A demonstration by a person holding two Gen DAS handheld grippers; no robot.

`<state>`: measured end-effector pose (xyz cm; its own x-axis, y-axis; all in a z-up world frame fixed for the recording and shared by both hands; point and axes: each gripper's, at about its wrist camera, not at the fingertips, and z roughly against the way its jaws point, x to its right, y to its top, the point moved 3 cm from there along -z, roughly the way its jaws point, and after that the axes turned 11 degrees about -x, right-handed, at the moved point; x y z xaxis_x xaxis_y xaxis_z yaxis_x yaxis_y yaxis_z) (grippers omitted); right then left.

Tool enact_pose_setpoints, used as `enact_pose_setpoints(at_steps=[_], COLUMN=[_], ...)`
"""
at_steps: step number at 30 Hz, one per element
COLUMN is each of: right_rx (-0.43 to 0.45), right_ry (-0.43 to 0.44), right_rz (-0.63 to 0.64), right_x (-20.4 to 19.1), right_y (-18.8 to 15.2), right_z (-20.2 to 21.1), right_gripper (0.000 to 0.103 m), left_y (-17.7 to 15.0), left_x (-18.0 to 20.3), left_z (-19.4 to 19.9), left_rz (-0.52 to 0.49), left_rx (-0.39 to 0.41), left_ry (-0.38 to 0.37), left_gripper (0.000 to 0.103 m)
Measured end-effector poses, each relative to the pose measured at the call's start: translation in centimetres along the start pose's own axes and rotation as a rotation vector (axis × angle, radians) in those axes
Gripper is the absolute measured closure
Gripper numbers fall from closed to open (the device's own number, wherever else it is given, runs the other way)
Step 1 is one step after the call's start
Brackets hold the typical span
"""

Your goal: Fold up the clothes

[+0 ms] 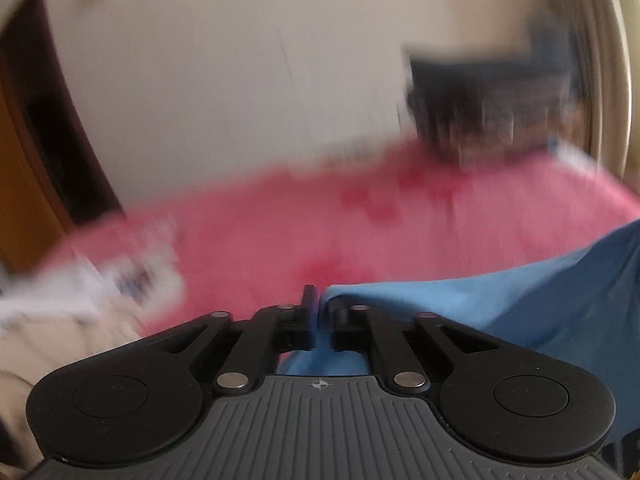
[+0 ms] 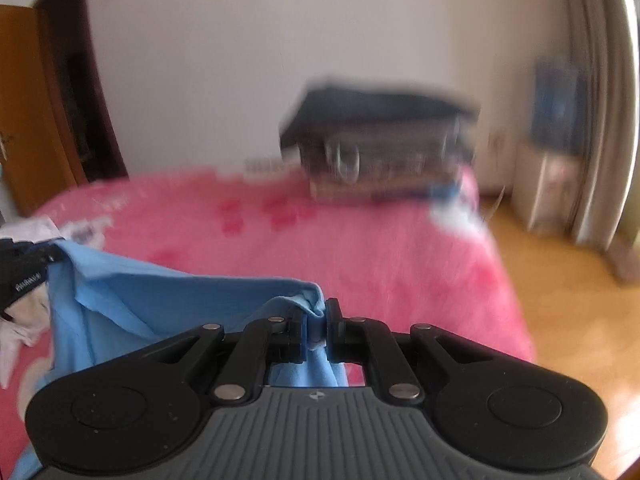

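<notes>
Right gripper (image 2: 318, 322) pinching a blue cloth (image 2: 168, 300), pink bed cover (image 2: 380, 240) below, dark box (image 2: 380, 148) far back

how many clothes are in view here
2, perhaps more hidden: a blue garment stretched between both tools above the pink bed, and a blurred whitish pile of clothes at the bed's left edge.

Soft daylight fills both views. Heavy motion blur smears the pink bed (image 1: 280, 216) and the dark box (image 2: 380, 148); fisheye bending curves the door (image 2: 36, 112) and curtain (image 2: 600, 120) at the edges.
</notes>
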<state>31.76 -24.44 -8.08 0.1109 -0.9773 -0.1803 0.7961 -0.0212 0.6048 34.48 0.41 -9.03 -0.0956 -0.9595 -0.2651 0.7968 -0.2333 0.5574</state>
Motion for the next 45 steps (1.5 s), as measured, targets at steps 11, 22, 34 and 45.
enact_pose_setpoints(at_steps=[11, 22, 34, 45], right_rx=[-0.177, -0.220, -0.196, -0.105], right_ry=[0.047, 0.112, 0.177, -0.031], right_rz=[-0.144, -0.245, -0.068, 0.175], right_x=[2.7, 4.0, -2.7, -8.3], right_y=[-1.8, -3.8, -4.7, -6.7], right_z=[-3.2, 3.5, 12.0, 24.1], right_gripper=[0.030, 0.019, 0.019, 0.021], left_y=[-1.4, -3.6, -15.0, -22.3], left_x=[-1.7, -9.6, -16.4, -11.5], left_z=[0.0, 8.4, 22.8, 19.5], left_rz=[0.113, 0.358, 0.291, 0.306], left_rx=[-0.140, -0.147, -0.202, -0.122], left_ry=[-0.186, -0.370, -0.293, -0.469], left_gripper=[0.014, 0.009, 0.007, 0.011])
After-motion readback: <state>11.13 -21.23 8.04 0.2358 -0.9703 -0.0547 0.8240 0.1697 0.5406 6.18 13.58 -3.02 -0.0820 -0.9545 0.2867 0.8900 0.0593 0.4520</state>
